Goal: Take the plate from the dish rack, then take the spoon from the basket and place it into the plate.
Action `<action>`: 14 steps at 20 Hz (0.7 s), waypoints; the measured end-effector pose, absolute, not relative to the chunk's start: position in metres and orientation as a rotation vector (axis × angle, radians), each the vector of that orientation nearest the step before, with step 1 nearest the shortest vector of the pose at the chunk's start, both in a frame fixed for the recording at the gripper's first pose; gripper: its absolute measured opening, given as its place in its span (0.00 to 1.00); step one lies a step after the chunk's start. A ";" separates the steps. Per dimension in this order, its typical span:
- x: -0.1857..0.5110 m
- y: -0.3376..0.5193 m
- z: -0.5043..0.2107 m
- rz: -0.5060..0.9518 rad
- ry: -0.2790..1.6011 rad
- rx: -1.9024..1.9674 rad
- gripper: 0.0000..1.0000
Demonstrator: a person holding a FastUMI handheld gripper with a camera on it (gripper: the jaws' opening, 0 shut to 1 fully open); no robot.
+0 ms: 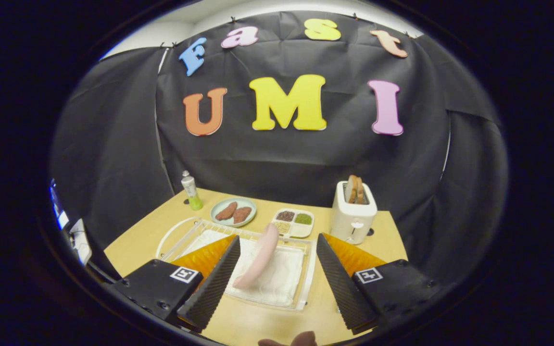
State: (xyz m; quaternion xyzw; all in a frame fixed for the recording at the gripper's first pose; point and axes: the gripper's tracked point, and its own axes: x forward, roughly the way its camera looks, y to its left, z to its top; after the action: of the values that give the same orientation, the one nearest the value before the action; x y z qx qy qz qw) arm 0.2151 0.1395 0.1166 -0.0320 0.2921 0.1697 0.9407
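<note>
Currently the claw is gaping wide and gripping nothing, its fingers flanking one pink plate standing on edge in one dish rack just ahead.

Claw, 2 ribbed wedge fingers, square marker tags, screws

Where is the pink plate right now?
In the gripper view, the pink plate stands on edge in the white dish rack, on the table between the open gripper's fingers, nearer its left one, in front of the divided tray.
</note>
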 end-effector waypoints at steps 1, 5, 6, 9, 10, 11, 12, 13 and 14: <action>0.223 0.145 0.110 0.341 0.636 -0.077 1.00; 0.250 0.162 0.075 0.316 0.782 -0.101 1.00; 0.259 0.164 0.068 0.303 0.805 -0.092 1.00; 0.277 0.175 0.035 0.284 0.893 -0.047 1.00; 0.279 0.178 0.026 0.278 0.933 -0.021 1.00; 0.281 0.182 0.015 0.277 0.970 0.008 1.00; 0.281 0.185 0.008 0.269 1.006 0.034 1.00; 0.280 0.189 -0.001 0.268 1.036 0.059 0.97; 0.280 0.191 -0.007 0.261 1.061 0.076 0.93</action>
State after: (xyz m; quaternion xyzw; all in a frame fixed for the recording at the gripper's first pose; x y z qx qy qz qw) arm 0.2798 0.1913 -0.0070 0.0363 0.5043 0.1242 0.8538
